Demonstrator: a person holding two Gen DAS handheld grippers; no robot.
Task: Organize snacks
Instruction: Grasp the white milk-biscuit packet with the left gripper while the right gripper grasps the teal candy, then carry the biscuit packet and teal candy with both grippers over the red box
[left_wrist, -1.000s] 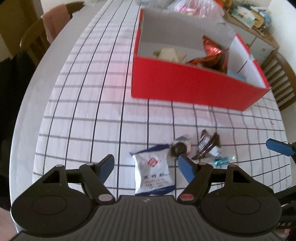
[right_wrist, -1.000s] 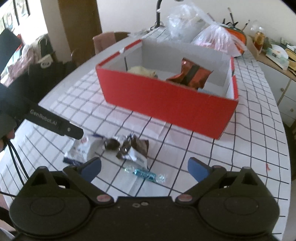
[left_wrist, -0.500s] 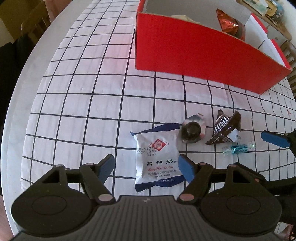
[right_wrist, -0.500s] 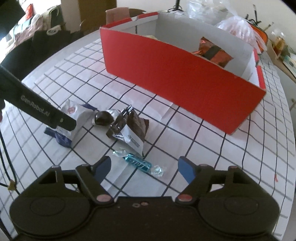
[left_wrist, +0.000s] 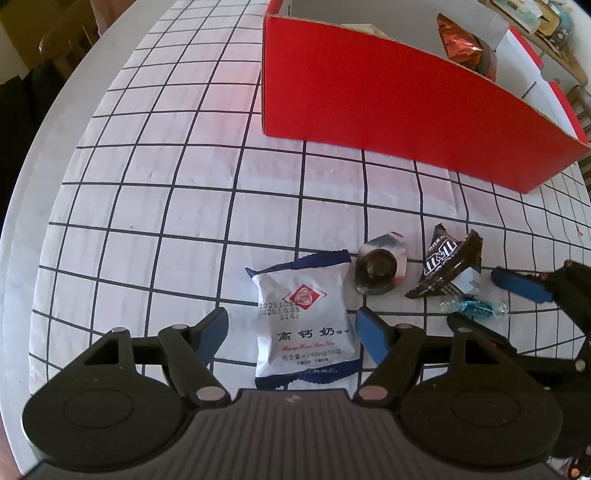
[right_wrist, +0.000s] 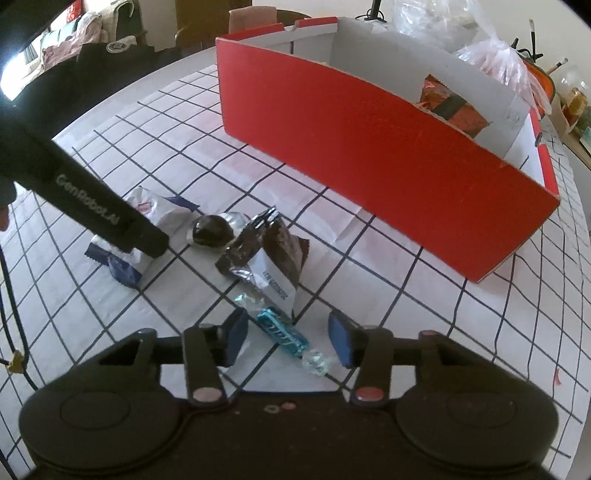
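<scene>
A white and blue snack packet (left_wrist: 303, 325) lies flat on the checked tablecloth between the fingers of my left gripper (left_wrist: 291, 328). That gripper is open, with a gap on the packet's left side. A small blue wrapped candy (right_wrist: 282, 332) lies between the fingers of my right gripper (right_wrist: 288, 338). Its jaws are closing and the pads do not touch the candy. Between the two snacks sit a foil-wrapped dark round sweet (left_wrist: 380, 267) and a brown M&M's bag (left_wrist: 447, 266). The red box (left_wrist: 406, 110) stands behind them and holds an orange-brown snack bag (left_wrist: 461, 48).
The table's curved edge (left_wrist: 40, 155) runs along the left, with a wooden chair (left_wrist: 62, 40) beyond it. Plastic bags (right_wrist: 491, 62) sit behind the box. Dark clothing (right_wrist: 74, 81) lies at the far left. The left gripper's black arm (right_wrist: 107, 218) reaches over the white packet.
Both grippers have come down close to the tablecloth. The right jaws have narrowed around the blue candy. The left jaws keep the same width, now astride the white packet.
</scene>
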